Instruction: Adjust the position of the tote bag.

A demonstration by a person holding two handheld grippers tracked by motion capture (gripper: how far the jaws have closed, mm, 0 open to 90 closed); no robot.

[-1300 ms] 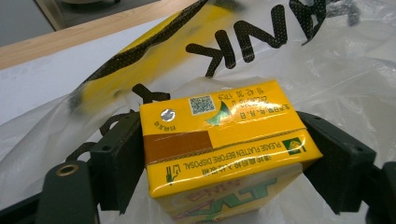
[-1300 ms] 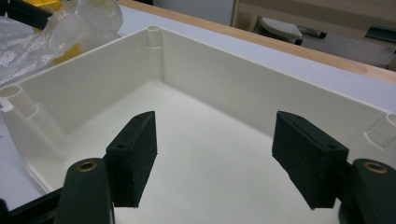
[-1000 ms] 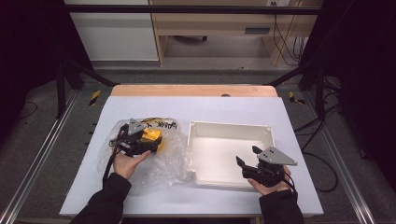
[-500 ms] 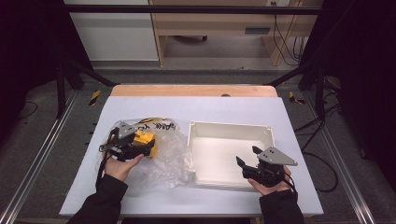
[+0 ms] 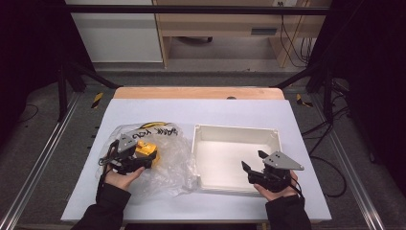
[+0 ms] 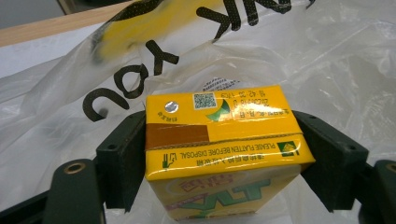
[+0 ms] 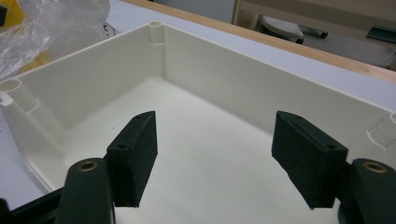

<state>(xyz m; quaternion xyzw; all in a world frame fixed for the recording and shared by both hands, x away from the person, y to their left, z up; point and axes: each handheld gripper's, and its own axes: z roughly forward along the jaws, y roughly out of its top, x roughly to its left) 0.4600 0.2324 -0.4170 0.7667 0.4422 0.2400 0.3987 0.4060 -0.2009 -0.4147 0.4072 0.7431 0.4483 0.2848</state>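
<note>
In the high view a white plastic box (image 5: 235, 158) sits right of centre on the table, open at the top with nothing inside; in the right gripper view its pale floor and walls (image 7: 219, 84) run across the frame, with a round screw post in each corner. Left of it lies a crumpled clear plastic bag (image 5: 167, 163) printed with black letters and a yellow patch. A yellow drink carton (image 5: 146, 152) sits at lower left of the high view, over the bag. The left gripper (image 5: 128, 158) is clamped on it: in the left gripper view both black pads press the carton's (image 6: 224, 140) two sides, its printed top facing the camera and the bag's film (image 6: 336, 60) behind it.

The right gripper (image 5: 253, 168) rests at the box's near edge, lower right of the high view, jaws spread wide and holding nothing; in its own view they stand over the bare box floor.

The table (image 5: 201, 108) is pale blue-grey with a wooden strip (image 5: 196, 93) along its far edge. Beyond it stand a white cabinet (image 5: 112, 33) at upper left and a wooden bench (image 5: 225, 31) at upper centre, with cables at upper right and dark frames either side.

The carton's lower part is cut off at the bottom of the left gripper view, and whether it is inside the bag or on top of it I cannot tell.
</note>
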